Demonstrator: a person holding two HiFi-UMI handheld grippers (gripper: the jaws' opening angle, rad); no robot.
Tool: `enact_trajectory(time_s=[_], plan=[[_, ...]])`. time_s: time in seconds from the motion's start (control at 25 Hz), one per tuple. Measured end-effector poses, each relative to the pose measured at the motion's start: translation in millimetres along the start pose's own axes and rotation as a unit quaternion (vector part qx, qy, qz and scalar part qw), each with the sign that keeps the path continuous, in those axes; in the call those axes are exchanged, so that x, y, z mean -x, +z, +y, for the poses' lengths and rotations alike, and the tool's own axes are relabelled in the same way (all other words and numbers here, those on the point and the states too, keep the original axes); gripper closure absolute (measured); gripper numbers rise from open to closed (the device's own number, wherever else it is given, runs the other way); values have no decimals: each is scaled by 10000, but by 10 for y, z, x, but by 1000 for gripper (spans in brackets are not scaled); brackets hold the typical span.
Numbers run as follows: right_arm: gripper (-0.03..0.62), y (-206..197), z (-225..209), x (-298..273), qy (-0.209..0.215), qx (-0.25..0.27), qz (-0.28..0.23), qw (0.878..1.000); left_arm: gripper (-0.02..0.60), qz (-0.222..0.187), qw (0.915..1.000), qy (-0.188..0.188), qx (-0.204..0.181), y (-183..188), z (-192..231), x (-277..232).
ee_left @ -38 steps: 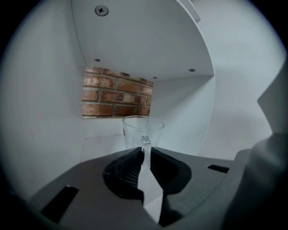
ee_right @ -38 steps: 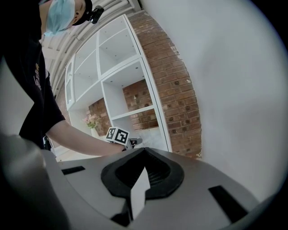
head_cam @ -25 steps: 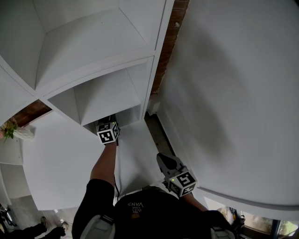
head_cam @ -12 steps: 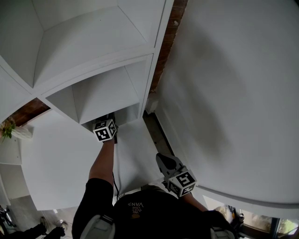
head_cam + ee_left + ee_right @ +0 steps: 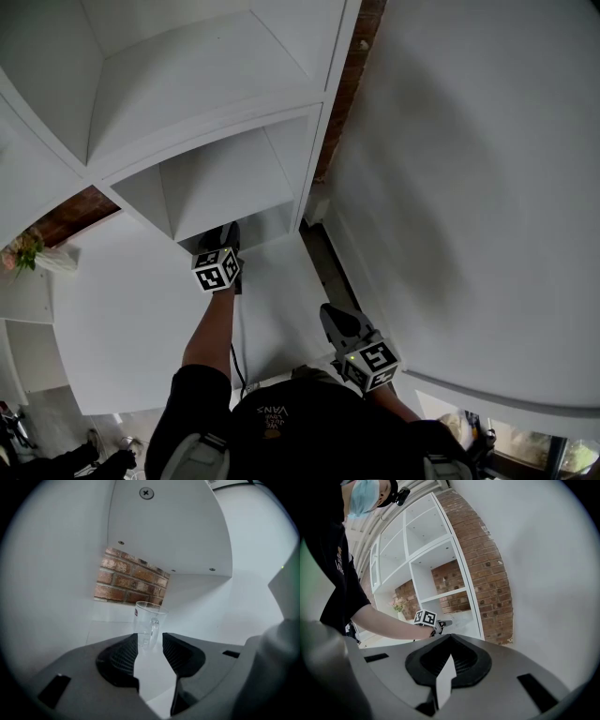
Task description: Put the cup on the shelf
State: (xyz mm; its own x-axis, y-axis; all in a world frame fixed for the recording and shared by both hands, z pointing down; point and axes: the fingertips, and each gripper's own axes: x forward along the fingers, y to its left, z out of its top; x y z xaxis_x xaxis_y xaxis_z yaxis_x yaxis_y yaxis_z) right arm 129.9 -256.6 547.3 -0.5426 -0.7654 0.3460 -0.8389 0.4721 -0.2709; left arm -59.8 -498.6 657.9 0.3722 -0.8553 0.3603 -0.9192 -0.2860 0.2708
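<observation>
A clear glass cup (image 5: 149, 620) with a handle stands upright on the white shelf board (image 5: 108, 627) of a lower compartment, with a brick wall behind it. My left gripper (image 5: 150, 638) reaches into that compartment (image 5: 225, 183). Its jaws are opening: the cup's base sits just at the fingertips (image 5: 129, 644) and the pads stand off it on both sides. In the head view the left gripper (image 5: 229, 234) is at the compartment's mouth and the cup is hidden. My right gripper (image 5: 330, 315) hangs lower right, shut and empty; its pads (image 5: 451, 639) meet at the tips.
The white shelf unit (image 5: 426, 550) has several open compartments above and to the left. A large white wall (image 5: 469, 187) rises at the right, with a narrow floor strip (image 5: 323, 258) beside the shelf. A small plant (image 5: 26, 253) sits far left. A brick wall (image 5: 487, 559) flanks the shelf.
In the head view the left gripper's cube sits slightly lower and more of its jaws shows at the compartment's mouth. The right gripper has hardly moved.
</observation>
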Motion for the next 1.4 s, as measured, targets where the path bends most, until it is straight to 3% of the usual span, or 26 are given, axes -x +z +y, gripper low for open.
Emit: enact_trajectory(time_s=[0.56, 1.4], plan=[[599, -27, 372, 38, -34, -29, -161, 9999, 436, -26, 9975, -599, -380, -25, -266, 636], [599, -180, 1206, 311, -156, -8, -468, 9988, 436, 82, 9862, -1391, -894, -221, -522, 2181]])
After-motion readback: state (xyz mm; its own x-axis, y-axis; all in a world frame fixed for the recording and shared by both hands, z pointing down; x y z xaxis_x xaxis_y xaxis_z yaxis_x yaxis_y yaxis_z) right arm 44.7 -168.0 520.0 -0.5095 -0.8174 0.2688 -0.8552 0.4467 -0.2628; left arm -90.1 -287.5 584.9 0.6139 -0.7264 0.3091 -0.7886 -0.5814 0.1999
